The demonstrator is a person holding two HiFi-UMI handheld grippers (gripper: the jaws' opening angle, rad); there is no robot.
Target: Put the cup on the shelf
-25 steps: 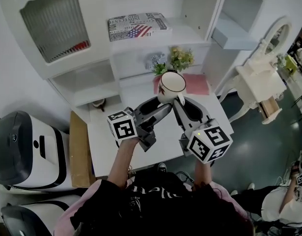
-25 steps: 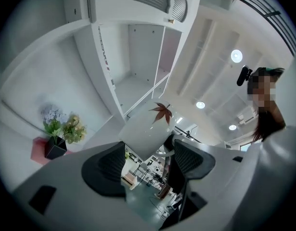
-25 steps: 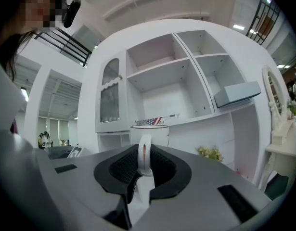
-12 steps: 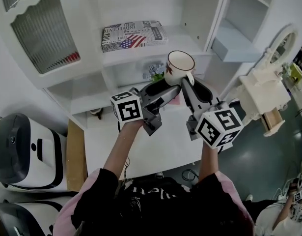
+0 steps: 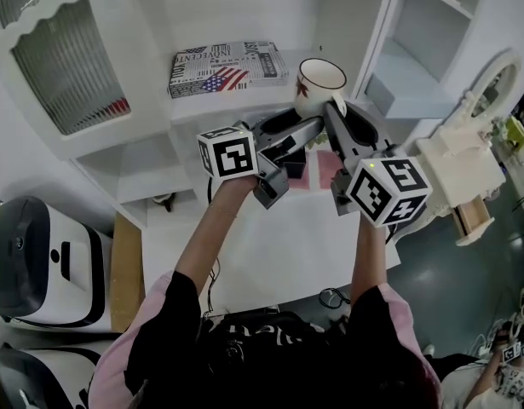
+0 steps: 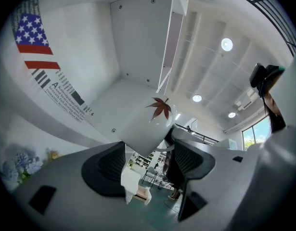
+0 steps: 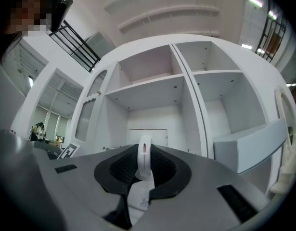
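A white cup (image 5: pixel 319 82) with a red maple leaf hangs in the air at the front edge of the white shelf (image 5: pixel 202 102), to the right of a newspaper-print box (image 5: pixel 227 65). My right gripper (image 5: pixel 334 113) is shut on the cup's handle; in the right gripper view the handle (image 7: pixel 144 159) stands edge-on between the pads. My left gripper (image 5: pixel 302 129) reaches under the cup from the left with its jaws open. In the left gripper view the cup (image 6: pixel 148 124) shows just above and between the spread fingers, in front of the shelf board (image 6: pixel 123 93).
Below lies a white table (image 5: pixel 270 254) with a pink mat (image 5: pixel 330 170). The cabinet has empty upper compartments (image 7: pixel 152 88) and a grey-blue open drawer (image 5: pixel 406 92). A white dressing table (image 5: pixel 466 173) stands at the right and white machines (image 5: pixel 31 254) at the left.
Both grippers have lifted the cup up and forward, from over the table and its flowers to the height of the shelf beside the printed box.
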